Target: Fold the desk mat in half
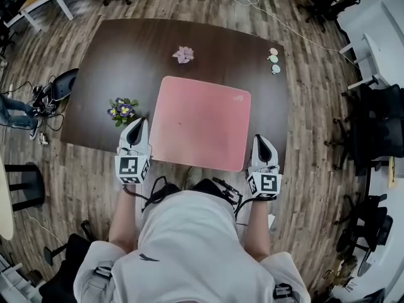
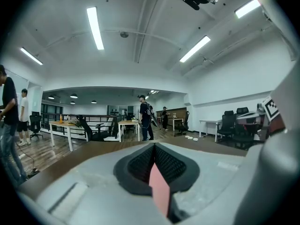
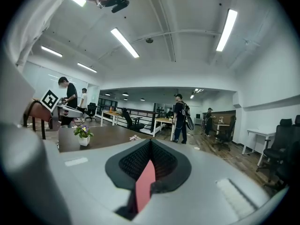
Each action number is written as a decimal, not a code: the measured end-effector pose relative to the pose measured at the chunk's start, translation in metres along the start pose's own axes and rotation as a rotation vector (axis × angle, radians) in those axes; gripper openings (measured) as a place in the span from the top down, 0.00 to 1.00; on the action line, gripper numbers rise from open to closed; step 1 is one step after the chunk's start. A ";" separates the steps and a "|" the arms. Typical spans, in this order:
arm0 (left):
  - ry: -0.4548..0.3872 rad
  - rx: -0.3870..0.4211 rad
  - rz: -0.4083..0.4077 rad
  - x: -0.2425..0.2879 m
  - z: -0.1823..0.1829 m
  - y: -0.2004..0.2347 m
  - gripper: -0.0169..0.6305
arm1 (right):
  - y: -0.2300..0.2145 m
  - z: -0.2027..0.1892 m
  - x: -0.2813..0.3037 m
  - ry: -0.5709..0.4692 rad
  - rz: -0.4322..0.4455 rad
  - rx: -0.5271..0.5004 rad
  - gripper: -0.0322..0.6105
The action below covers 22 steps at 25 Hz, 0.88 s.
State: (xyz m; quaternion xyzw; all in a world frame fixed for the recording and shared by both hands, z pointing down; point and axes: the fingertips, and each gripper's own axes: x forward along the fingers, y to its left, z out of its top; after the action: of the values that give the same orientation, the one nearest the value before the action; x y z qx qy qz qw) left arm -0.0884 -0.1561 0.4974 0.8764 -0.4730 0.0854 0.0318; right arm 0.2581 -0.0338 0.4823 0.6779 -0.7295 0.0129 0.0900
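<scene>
Dark wood table (image 1: 95,74), head view: pink mat (image 1: 201,122) lies flat nr front edge, left gripper (image 1: 136,130) at mat's near-left corner, right gripper (image 1: 262,144) at near-right. Left gripper view: jaws pinched on mat edge. Right gripper view: same, jaws clamped on mat.

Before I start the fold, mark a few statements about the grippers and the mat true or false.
1. The left gripper is shut on the pink desk mat. True.
2. The right gripper is open and empty. False: it is shut on the mat too.
3. The mat is already folded in half. False: it lies flat and unfolded.
4. A potted flower stands left of the mat. True.
</scene>
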 end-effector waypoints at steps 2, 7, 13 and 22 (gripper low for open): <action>-0.004 0.010 0.007 0.007 0.005 -0.007 0.96 | -0.009 -0.003 0.009 0.001 0.019 0.007 0.95; -0.004 0.019 0.023 0.018 0.007 -0.014 0.96 | -0.018 -0.008 0.023 0.012 0.051 0.002 0.95; -0.004 0.044 0.008 0.031 0.009 -0.016 0.96 | -0.032 -0.021 0.033 0.024 0.020 0.036 0.95; 0.013 0.040 0.004 0.034 0.005 -0.004 0.96 | -0.041 -0.078 0.043 0.157 -0.030 0.075 0.93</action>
State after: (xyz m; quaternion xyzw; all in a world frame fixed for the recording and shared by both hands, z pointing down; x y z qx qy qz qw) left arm -0.0661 -0.1831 0.4985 0.8754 -0.4725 0.1007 0.0170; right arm 0.3048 -0.0687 0.5617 0.6884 -0.7091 0.0918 0.1215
